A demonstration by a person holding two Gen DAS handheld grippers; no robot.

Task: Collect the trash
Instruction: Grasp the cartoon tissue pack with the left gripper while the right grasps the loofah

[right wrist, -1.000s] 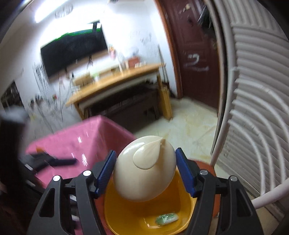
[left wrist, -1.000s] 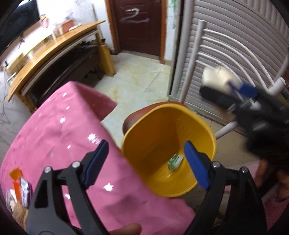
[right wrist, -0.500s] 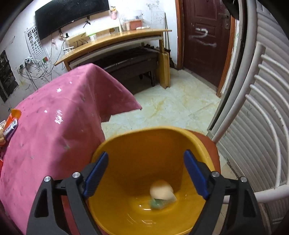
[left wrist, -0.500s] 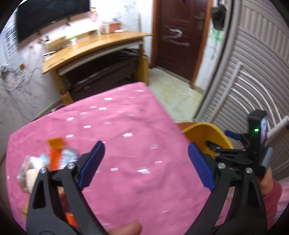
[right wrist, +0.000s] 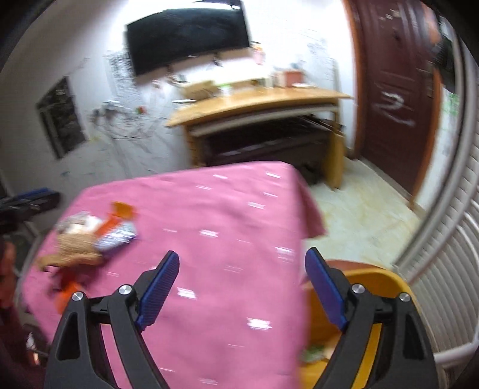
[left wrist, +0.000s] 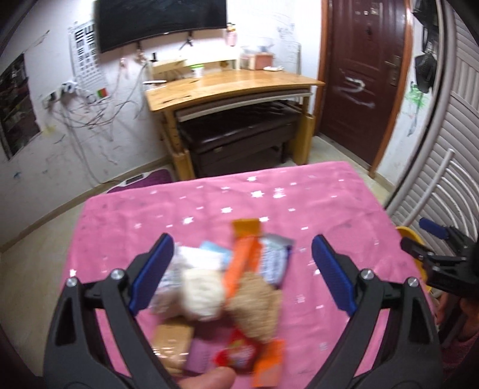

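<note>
Pink cloth covers the worktop (left wrist: pixel 314 203), and the trash pile (left wrist: pixel 227 287) sits heaped at its near edge, right under the left gripper (left wrist: pixel 242 272), jaws wide to straddle a piece. Right gripper (right wrist: pixel 242 287) hangs empty, jaws open, beside the yellow bin (right wrist: pixel 386 281).

A wooden desk (left wrist: pixel 227 86) stands against the far wall beneath a dark screen (left wrist: pixel 158 21), beside what seems a brown door (left wrist: pixel 362 74).
</note>
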